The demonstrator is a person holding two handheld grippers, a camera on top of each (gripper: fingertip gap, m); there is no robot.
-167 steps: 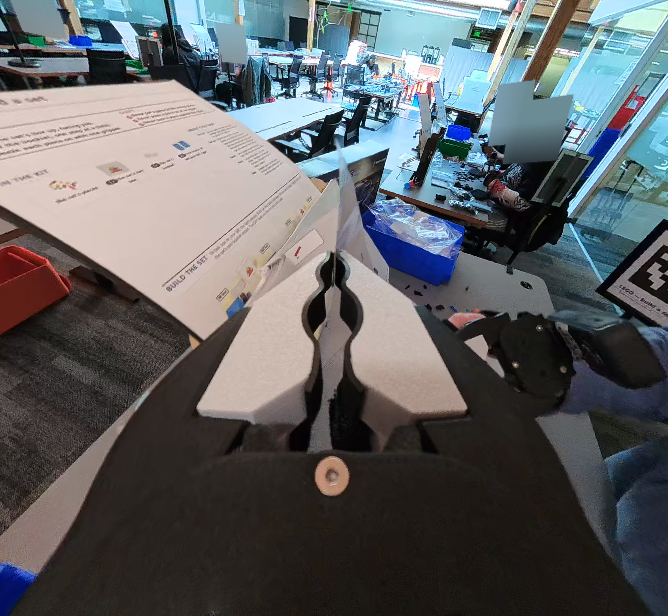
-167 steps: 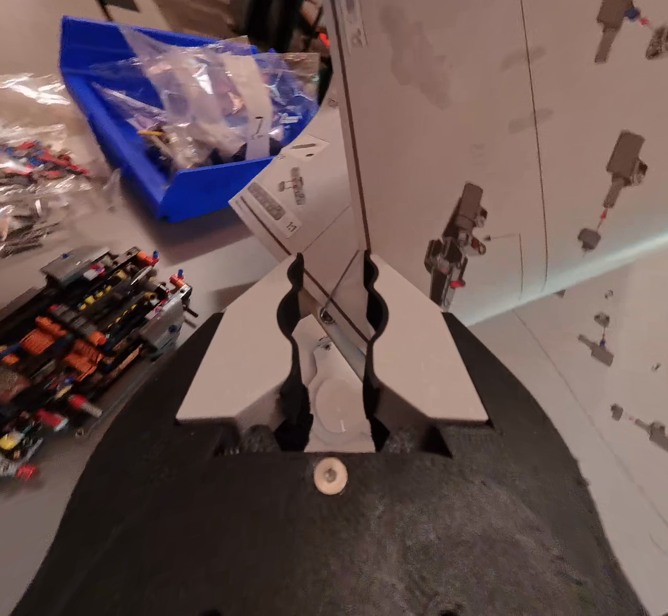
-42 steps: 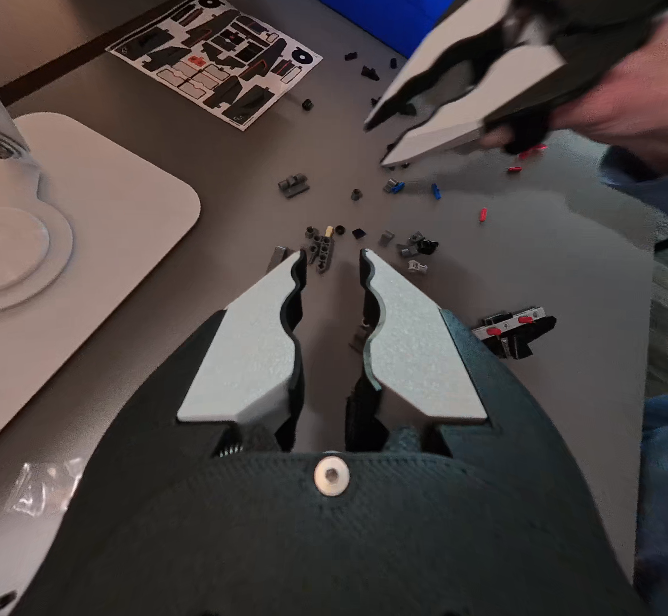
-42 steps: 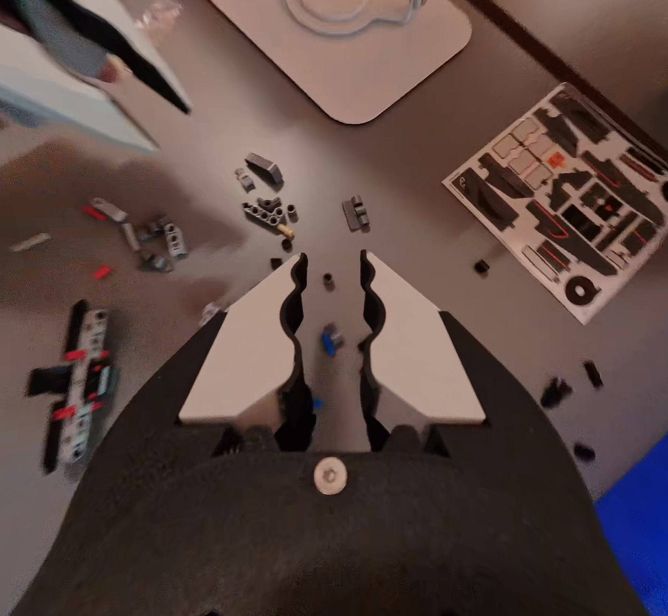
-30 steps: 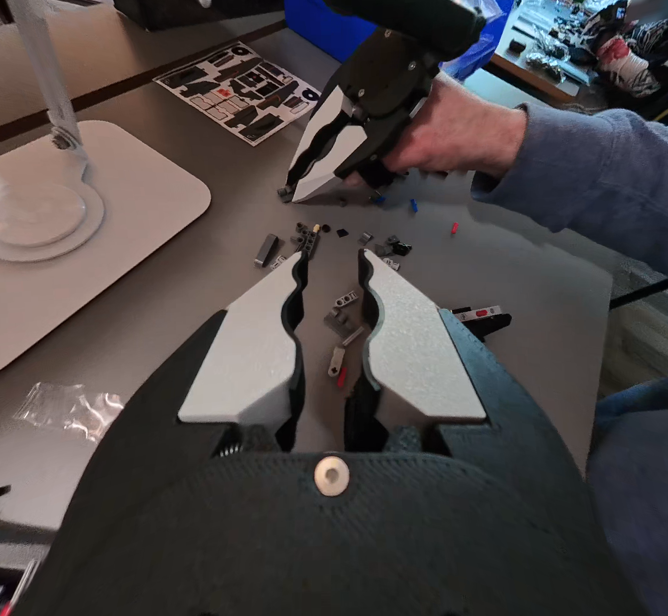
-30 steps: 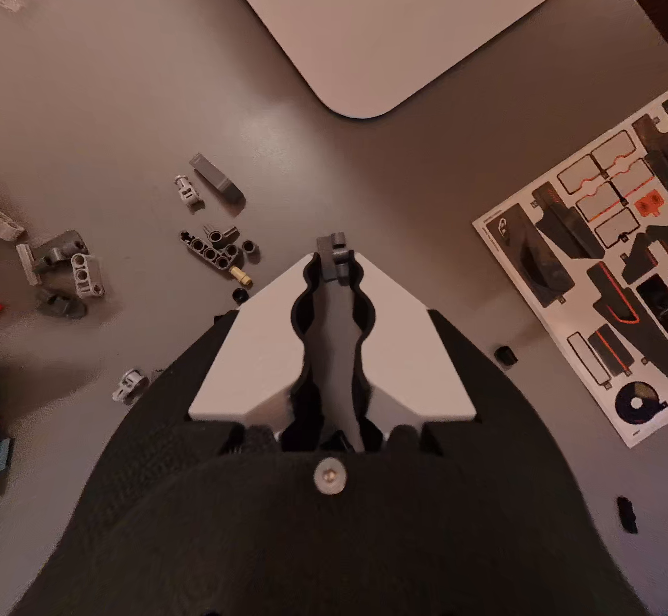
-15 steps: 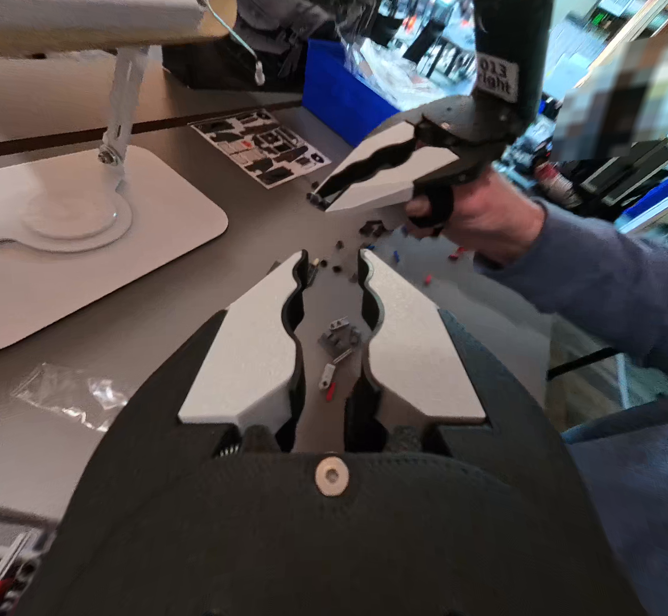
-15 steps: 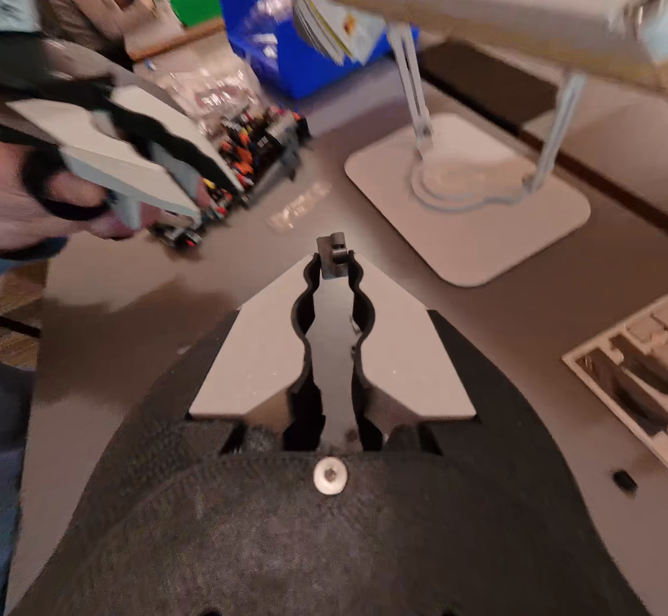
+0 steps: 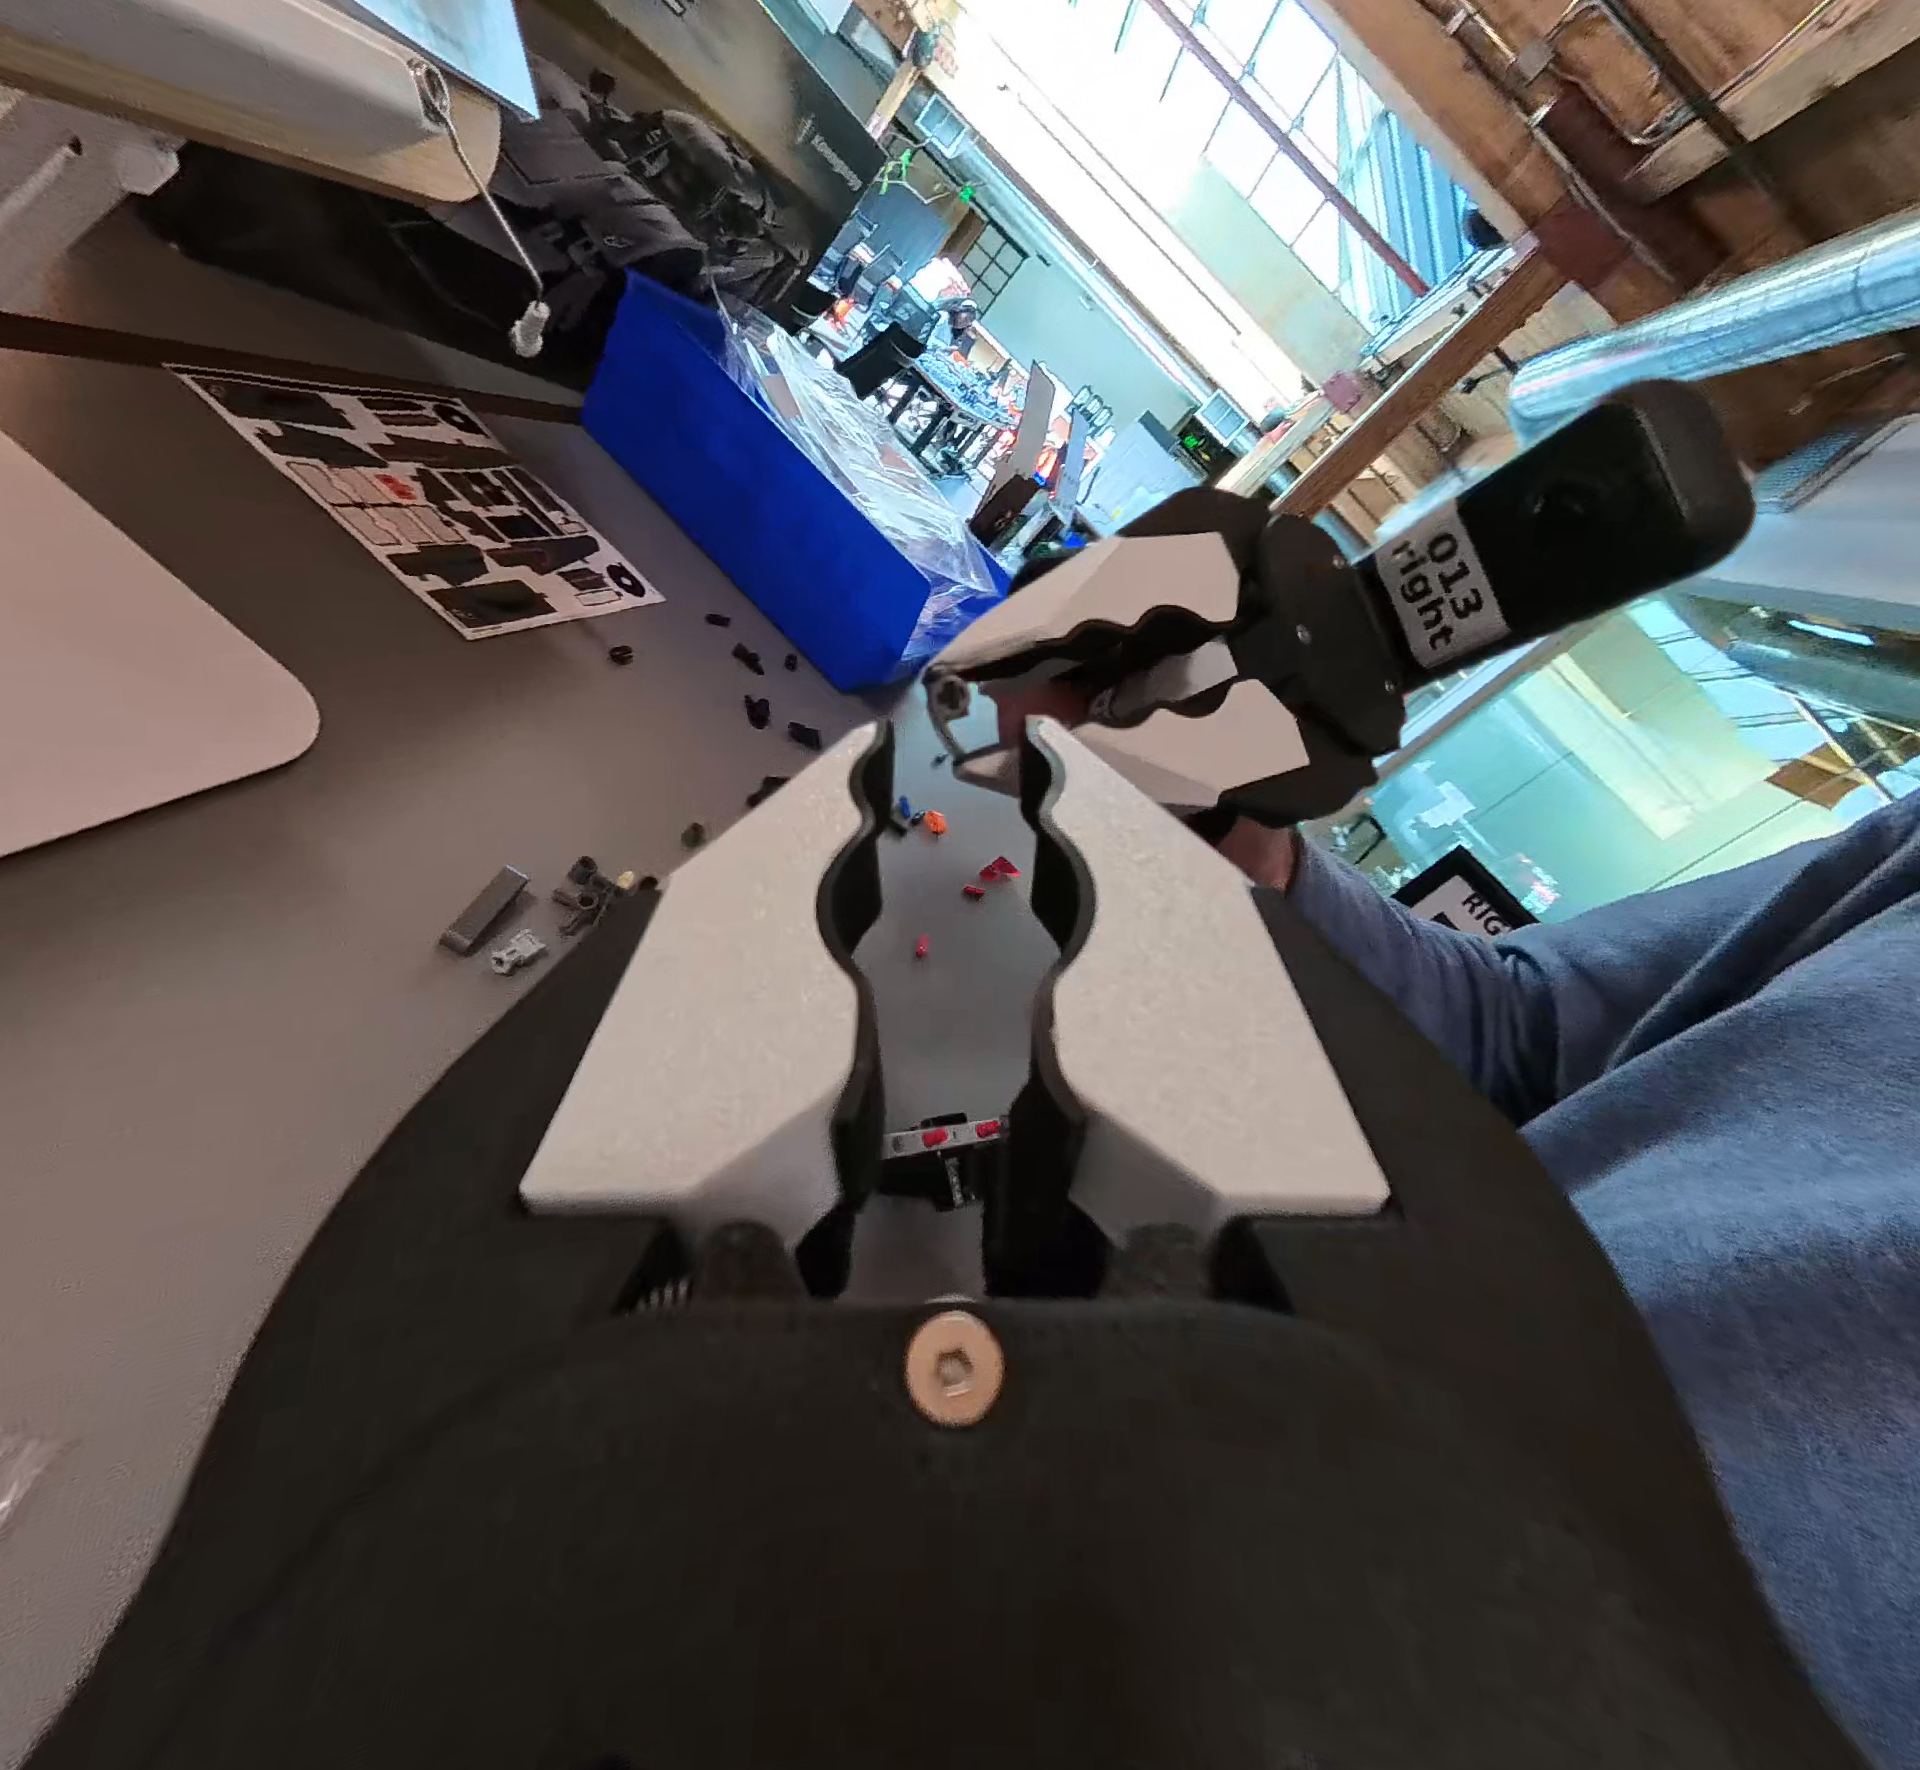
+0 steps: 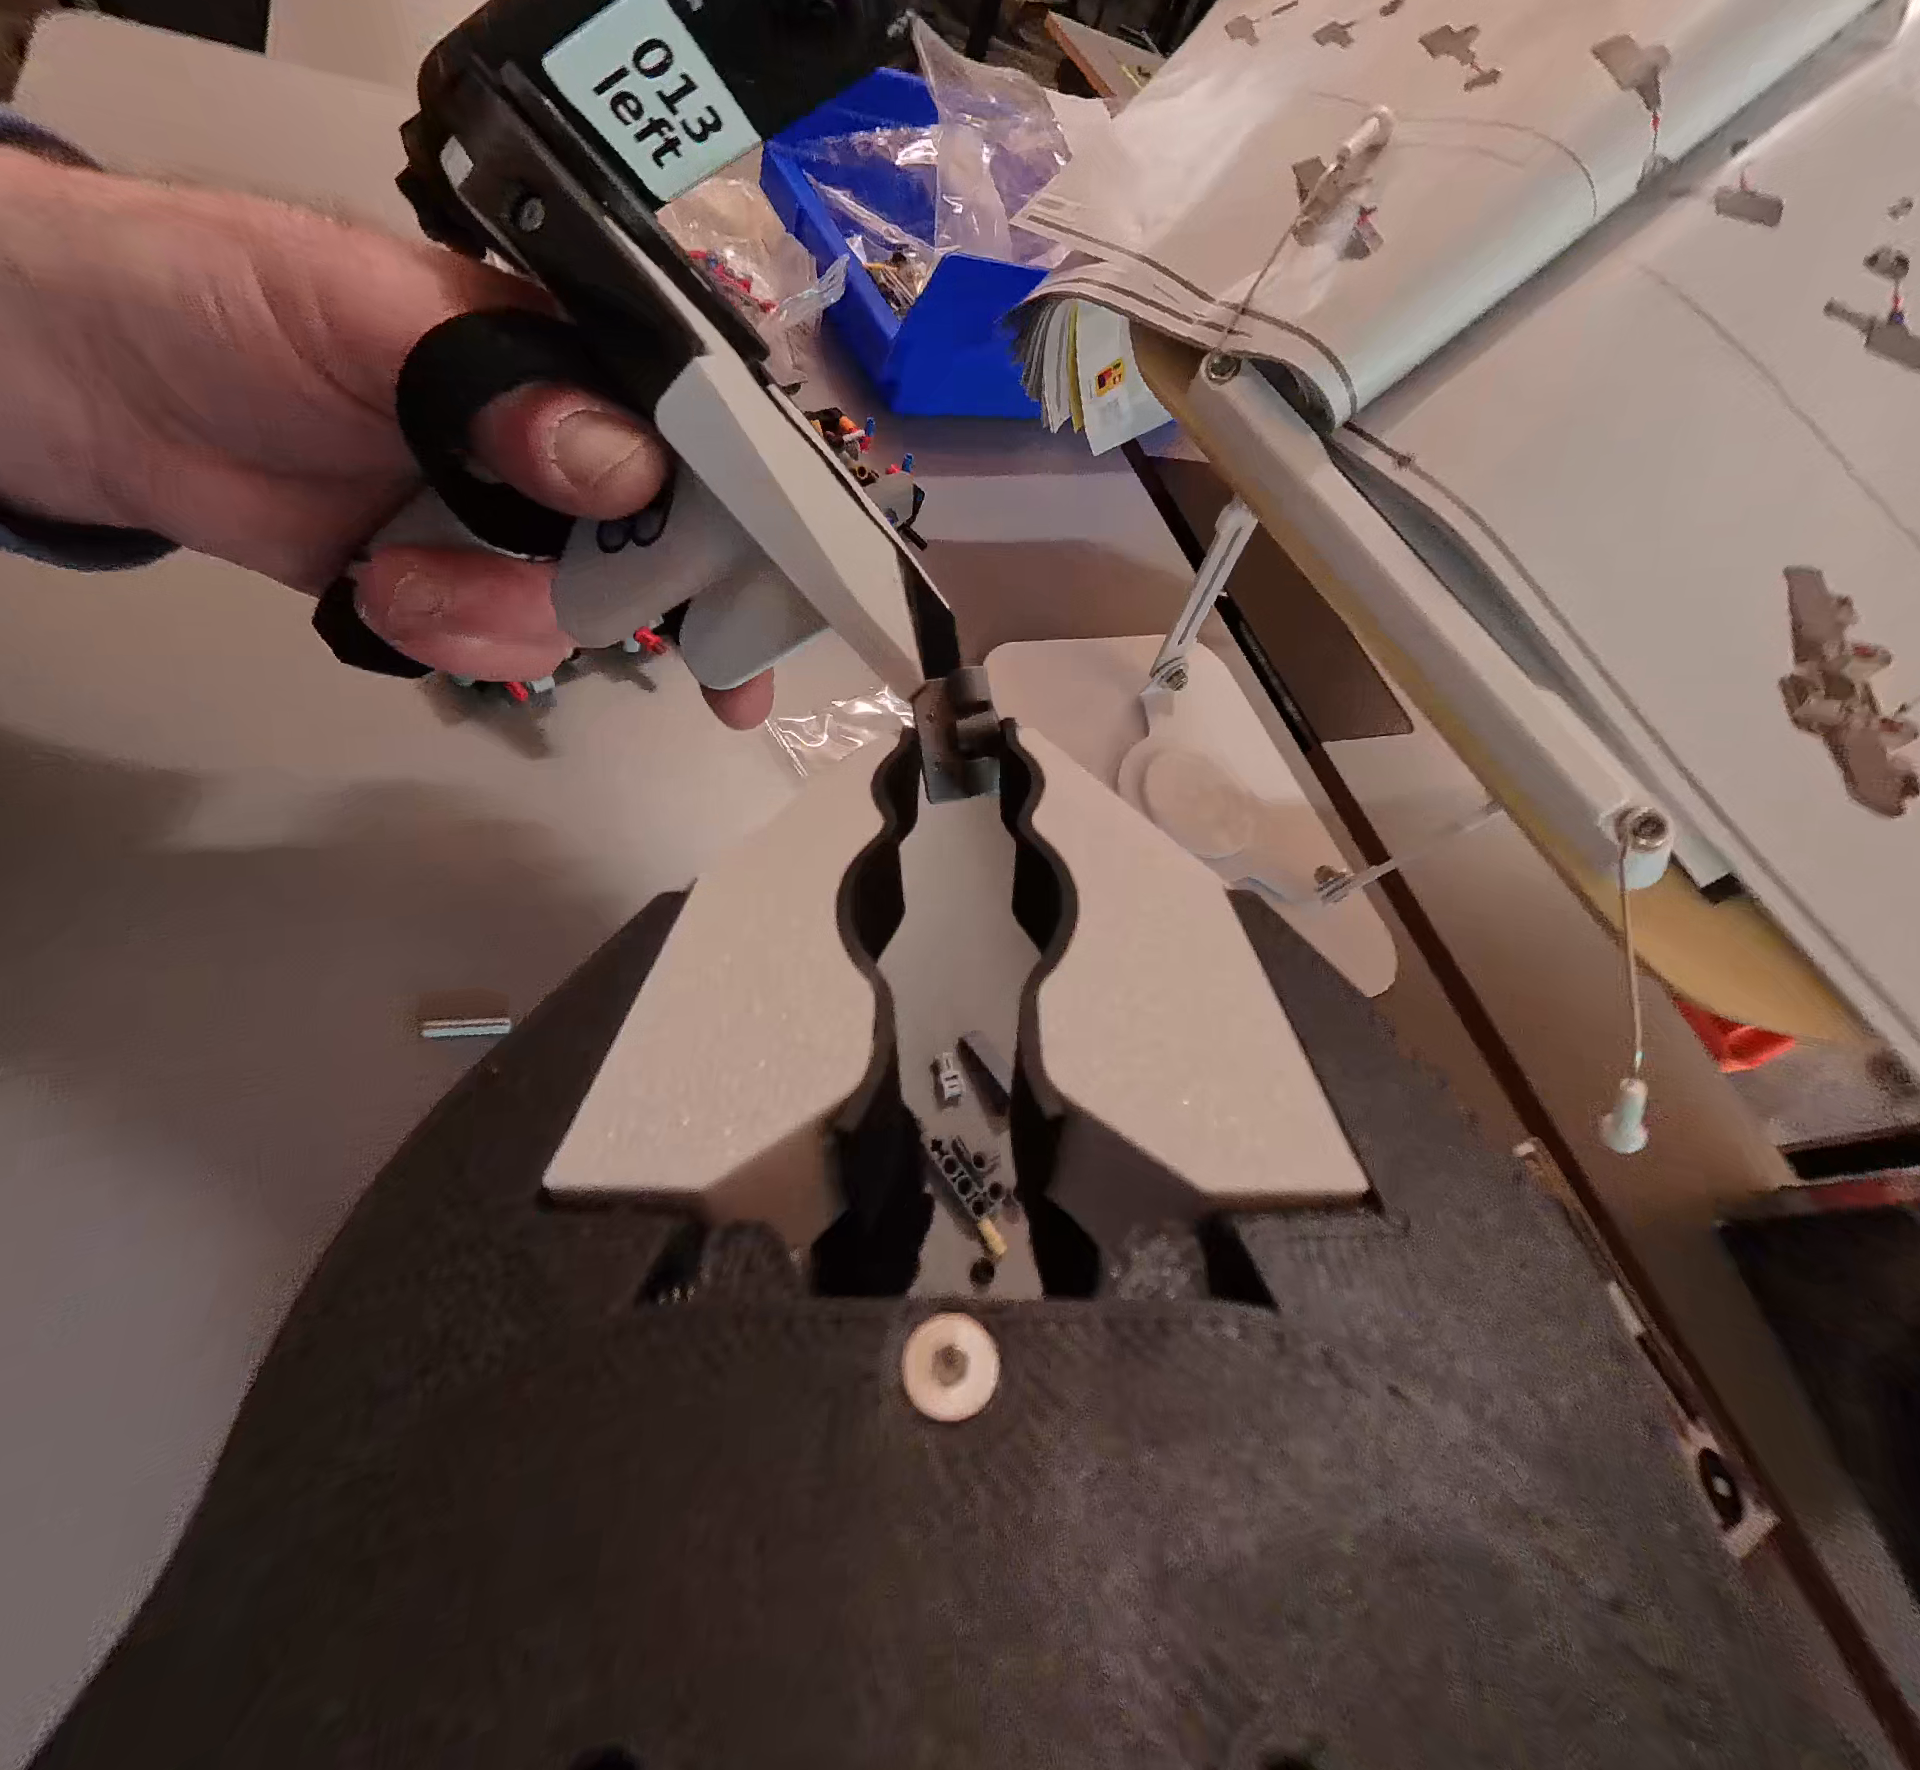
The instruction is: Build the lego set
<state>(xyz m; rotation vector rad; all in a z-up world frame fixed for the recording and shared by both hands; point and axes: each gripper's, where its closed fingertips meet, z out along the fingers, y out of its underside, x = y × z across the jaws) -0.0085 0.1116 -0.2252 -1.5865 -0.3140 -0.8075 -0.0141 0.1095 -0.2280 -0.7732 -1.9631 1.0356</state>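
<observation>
Right hand-held gripper (image 10: 961, 744) is raised off the worktop (image 10: 260, 889), its tips pinched on a small dark grey lego piece (image 10: 958, 733); most of the piece sticks out past the tips, probably so its free end can be reached. Seen from the left wrist view, the same piece (image 9: 948, 694) shows as a small stub with a round hole at the tip of the right hand-held gripper (image 9: 951, 697). Left hand-held gripper (image 9: 956, 764) has its jaws a moderate way apart with nothing between them; its tips sit just below and beside the piece. In the right wrist view its finger tip (image 10: 914, 619) comes down right at the top of the piece; touching or just short, cannot tell. Judgement: the two tools are brought nose to nose in mid-air so the piece can be handed over, turned, or steadied for joining, well above the clutter. Loose pieces lie on the worktop below: a grey bar (image 9: 485, 908), a small grey connector (image 9: 517, 953), red bits (image 9: 987, 873), a holed black beam (image 10: 971, 1170). Sticker sheet (image 9: 426, 505) lies flat further off, beside a blue bin (image 9: 769, 515) of bagged parts. An open instruction booklet (image 10: 1507, 162) is propped on a white stand (image 10: 1247, 785), tilted toward the builder, likely for reading while both hands are busy. A hand (image 10: 229, 370) grips the left tool with fingers through its black trigger loops.
</observation>
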